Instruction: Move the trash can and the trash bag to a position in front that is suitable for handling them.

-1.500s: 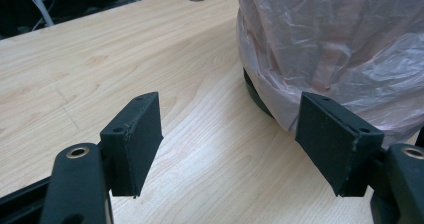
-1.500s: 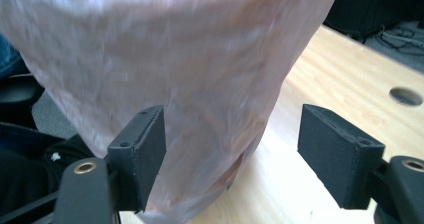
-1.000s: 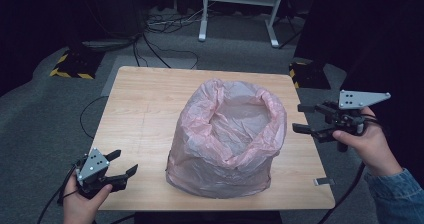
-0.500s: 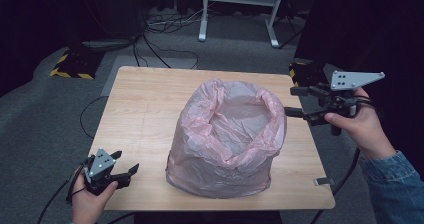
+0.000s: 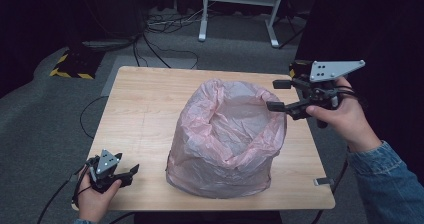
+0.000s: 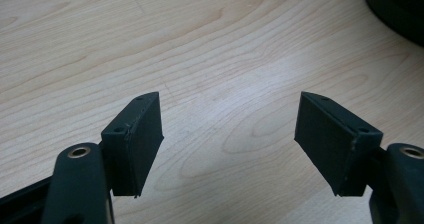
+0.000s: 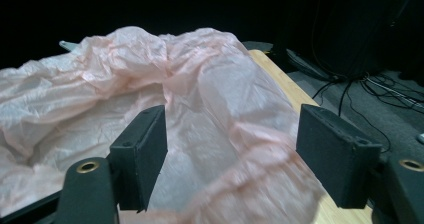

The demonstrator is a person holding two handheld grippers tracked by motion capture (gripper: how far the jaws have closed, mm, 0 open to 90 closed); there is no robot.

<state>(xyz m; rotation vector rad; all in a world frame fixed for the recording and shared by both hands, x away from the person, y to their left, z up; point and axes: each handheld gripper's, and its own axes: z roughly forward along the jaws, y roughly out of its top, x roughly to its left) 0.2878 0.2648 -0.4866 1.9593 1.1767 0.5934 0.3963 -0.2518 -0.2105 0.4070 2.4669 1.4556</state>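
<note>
As it nears the pink bag, right claw gapes | left claw gapes, parked

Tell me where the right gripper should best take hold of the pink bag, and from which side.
Probably the rolled rim of the pink bag on its right side, approached from the right and slightly above. The right gripper already hangs open beside that edge, and in the right gripper view the rim fold bulges up between its jaws, thin enough to pinch.
</note>
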